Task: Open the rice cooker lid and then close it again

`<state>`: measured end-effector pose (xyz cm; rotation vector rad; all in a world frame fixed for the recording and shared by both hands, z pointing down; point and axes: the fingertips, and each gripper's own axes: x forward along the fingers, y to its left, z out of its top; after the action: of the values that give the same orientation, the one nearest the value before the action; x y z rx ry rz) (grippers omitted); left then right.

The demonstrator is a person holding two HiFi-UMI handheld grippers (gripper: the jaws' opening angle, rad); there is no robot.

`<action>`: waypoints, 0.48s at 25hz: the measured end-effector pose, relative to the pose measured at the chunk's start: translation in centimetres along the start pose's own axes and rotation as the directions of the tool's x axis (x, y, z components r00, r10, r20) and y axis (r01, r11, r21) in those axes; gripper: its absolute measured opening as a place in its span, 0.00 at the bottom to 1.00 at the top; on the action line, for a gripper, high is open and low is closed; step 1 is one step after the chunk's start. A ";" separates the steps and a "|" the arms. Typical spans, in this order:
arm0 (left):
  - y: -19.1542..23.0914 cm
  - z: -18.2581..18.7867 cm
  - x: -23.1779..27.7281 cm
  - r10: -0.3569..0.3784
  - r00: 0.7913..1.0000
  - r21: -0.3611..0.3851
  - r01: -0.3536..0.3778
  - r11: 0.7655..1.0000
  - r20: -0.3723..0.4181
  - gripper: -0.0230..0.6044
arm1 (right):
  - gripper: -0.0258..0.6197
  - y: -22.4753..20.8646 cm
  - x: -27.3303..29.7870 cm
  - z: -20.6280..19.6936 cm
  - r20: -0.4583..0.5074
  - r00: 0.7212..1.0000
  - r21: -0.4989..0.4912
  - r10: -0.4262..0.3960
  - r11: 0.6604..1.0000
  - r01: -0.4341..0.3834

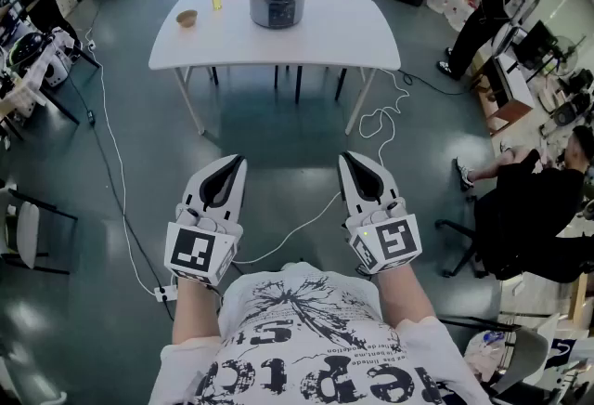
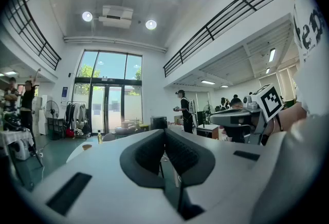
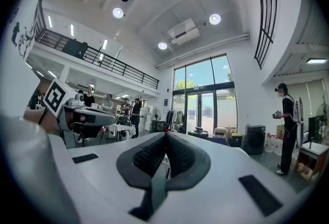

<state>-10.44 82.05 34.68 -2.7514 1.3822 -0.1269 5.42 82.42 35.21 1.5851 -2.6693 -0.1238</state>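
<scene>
Head view is taken from above, aimed steeply down and forward. The left gripper [image 1: 238,160] and right gripper [image 1: 345,156] are seen close below, the counter [image 1: 353,41] far ahead. Each gripper view is aimed level along its own fingers [image 2: 182,153], very near them. The glass doors [image 2: 107,107] are shared by both gripper views, and the opposite gripper is caught at each inner edge.
</scene>
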 end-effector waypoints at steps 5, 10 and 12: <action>0.9 0.0 0.2 0.000 1.000 0.007 0.000 1.000 -0.001 0.06 | 0.06 0.3 0.9 -0.1 -0.002 1.000 -0.002 -0.003 1.000 0.003; 1.8 0.0 0.4 -0.002 1.000 0.006 0.002 1.000 -0.007 0.06 | 0.06 0.3 1.8 -0.2 -0.015 1.000 0.008 -0.012 1.000 0.012; 2.1 -0.1 0.6 -0.006 1.000 0.004 0.006 1.000 -0.008 0.06 | 0.06 -0.1 2.1 -0.2 -0.005 0.999 0.041 -0.041 0.998 0.041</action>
<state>-11.75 80.35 34.66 -2.7548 1.3740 -0.1417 4.52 80.48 35.33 1.6500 -2.6539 -0.0668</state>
